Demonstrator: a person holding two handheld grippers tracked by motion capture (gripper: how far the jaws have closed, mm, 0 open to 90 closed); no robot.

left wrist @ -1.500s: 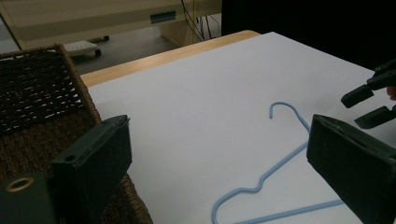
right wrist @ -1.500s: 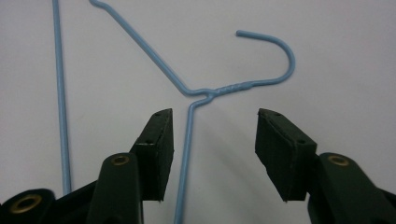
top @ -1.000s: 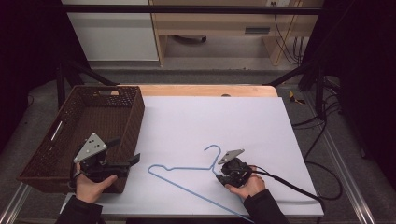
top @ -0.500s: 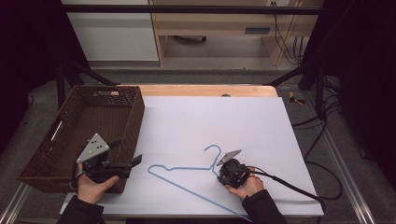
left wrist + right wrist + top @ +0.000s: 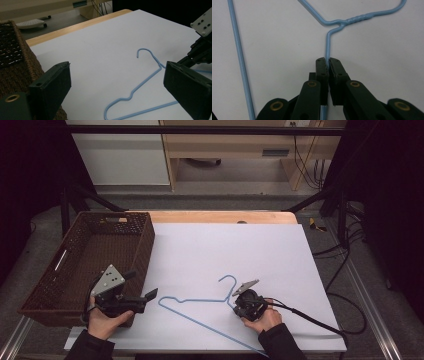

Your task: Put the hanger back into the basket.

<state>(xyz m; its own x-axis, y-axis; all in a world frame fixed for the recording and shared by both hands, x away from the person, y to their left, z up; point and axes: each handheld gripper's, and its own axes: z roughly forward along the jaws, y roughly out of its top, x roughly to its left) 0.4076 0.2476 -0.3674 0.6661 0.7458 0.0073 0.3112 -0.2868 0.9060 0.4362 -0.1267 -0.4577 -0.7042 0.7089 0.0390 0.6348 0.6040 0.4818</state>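
Observation:
A light-blue wire hanger (image 5: 199, 303) lies flat on the white table sheet (image 5: 225, 245), hook pointing away from me. My right gripper (image 5: 239, 303) is shut on the hanger's wire just below the twisted neck; in the right gripper view the jaws (image 5: 328, 62) pinch the blue wire, and the hanger (image 5: 352, 19) spreads out beyond them. My left gripper (image 5: 141, 286) hovers open beside the basket, a short way left of the hanger's left shoulder. In the left gripper view its jaws (image 5: 117, 82) stand wide apart with the hanger (image 5: 140, 87) lying between and beyond them, untouched.
A dark woven basket (image 5: 75, 255) stands along the table's left side, close against my left hand. The right gripper's cable (image 5: 310, 317) trails off to the right. A wooden table edge (image 5: 220, 216) runs along the back, and the sheet's far half is bare.
My left gripper has edged slightly to the right toward the hanger, still open. The right gripper and the hanger have stayed where they were.

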